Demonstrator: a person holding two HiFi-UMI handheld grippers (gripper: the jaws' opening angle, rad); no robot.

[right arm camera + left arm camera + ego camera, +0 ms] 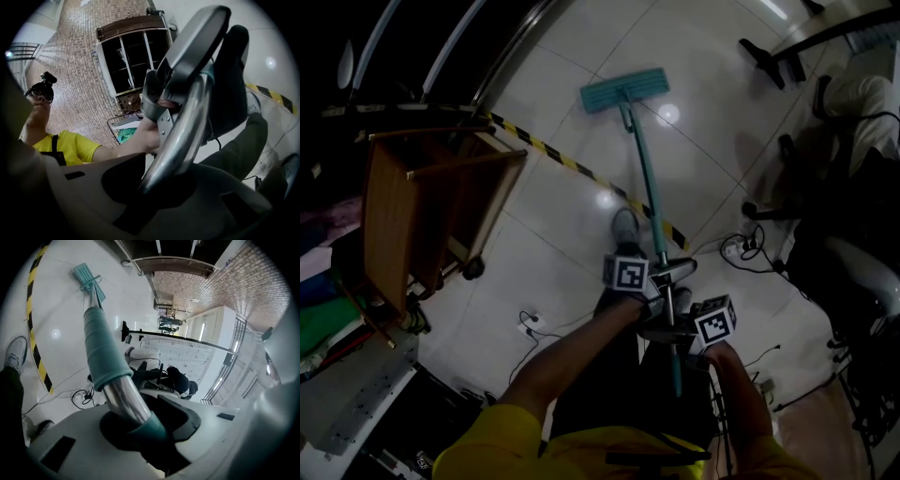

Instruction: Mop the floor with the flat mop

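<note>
The flat mop has a teal head (624, 90) lying flat on the white tiled floor (581, 56), beyond a yellow-black tape line (572, 162). Its teal and metal handle (649, 192) slants back toward me. My left gripper (661, 281) is shut on the handle, which in the left gripper view runs as a chrome tube (123, 397) with a teal sleeve (102, 345) out to the head (89, 280). My right gripper (680, 336) is shut on the handle lower down, where the right gripper view shows the chrome tube (180, 140) between its jaws.
A wooden cabinet on casters (422, 202) stands at the left. Cables and a power strip (741, 249) lie on the floor at the right, near office chairs (848, 150). My shoe (625, 226) is beside the handle. Another cable (530, 323) lies near my feet.
</note>
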